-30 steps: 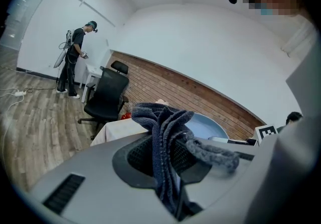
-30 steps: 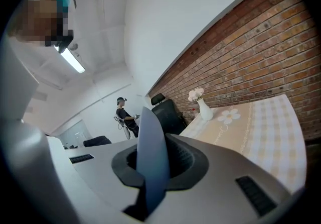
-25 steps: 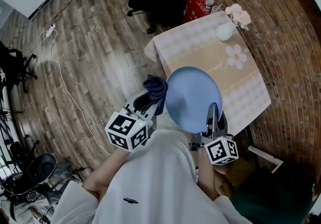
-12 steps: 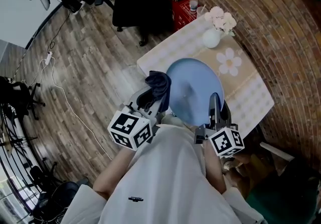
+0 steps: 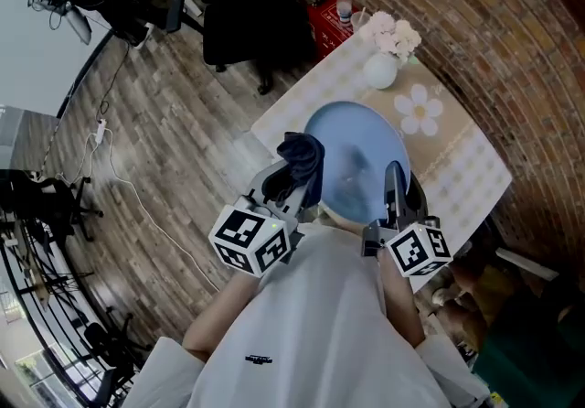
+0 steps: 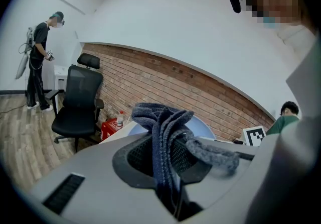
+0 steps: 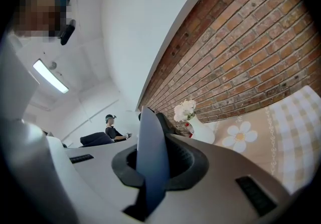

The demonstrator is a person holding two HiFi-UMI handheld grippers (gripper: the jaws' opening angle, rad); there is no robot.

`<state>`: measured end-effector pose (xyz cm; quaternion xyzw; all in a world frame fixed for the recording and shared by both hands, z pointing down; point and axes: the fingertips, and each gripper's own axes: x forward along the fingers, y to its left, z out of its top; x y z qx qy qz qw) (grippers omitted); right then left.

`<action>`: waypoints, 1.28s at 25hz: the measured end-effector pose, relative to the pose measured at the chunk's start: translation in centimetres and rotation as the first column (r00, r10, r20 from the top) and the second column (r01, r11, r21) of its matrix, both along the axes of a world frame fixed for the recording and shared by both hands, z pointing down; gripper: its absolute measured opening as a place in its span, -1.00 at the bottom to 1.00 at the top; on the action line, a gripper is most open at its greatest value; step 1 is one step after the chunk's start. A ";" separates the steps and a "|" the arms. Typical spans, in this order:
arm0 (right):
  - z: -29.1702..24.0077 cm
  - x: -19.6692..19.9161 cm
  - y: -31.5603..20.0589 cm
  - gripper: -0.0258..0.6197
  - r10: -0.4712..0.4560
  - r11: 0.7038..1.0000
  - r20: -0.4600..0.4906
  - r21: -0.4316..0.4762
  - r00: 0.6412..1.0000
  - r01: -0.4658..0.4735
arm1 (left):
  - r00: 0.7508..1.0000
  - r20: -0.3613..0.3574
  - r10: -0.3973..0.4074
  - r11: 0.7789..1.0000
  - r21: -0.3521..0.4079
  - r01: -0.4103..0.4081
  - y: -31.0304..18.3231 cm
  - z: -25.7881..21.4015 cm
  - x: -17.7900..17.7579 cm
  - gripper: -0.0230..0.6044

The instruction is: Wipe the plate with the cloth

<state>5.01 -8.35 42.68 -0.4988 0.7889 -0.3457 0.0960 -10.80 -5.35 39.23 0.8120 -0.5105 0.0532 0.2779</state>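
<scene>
1. Head view: left gripper [image 5: 285, 185] clamped on the dark cloth [image 5: 303, 159], beside the left rim of the blue plate [image 5: 352, 145].
2. Near plate edge pinched by right gripper [image 5: 395, 191]; plate held above table [image 5: 462, 164].
3. Risk: with only an edge grip, wiping pressure may twist the plate loose.

No legible txt, it seems.

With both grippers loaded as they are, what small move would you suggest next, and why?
Probably slide the left gripper rightward so the cloth presses on the plate. The cloth sits clamped in its jaws beside the plate's left edge, while the right gripper grips the rim.
</scene>
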 end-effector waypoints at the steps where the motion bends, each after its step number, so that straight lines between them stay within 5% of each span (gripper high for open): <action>1: 0.0 -0.1 -0.2 -0.74 0.003 1.000 0.003 0.006 1.000 -0.003 | 1.000 -0.003 0.018 1.000 0.006 -0.018 -0.4 -0.2 0.4 -0.73; 15: -0.6 -1.0 0.5 -0.74 0.041 0.999 -0.012 0.023 0.999 -0.041 | 0.944 -0.031 0.327 0.944 0.046 -0.325 -3.0 -2.0 7.7 -0.73; 22: -1.1 -2.3 0.6 -0.74 0.013 0.999 -0.026 0.041 1.000 -0.012 | 0.926 -0.028 0.377 0.926 0.039 -0.376 -4.1 -2.2 8.6 -0.73; 32: -2.0 -4.0 0.5 -0.74 -0.028 0.998 -0.028 0.051 0.999 0.029 | 0.929 -0.002 0.371 0.928 0.026 -0.370 -4.3 -1.7 8.7 -0.73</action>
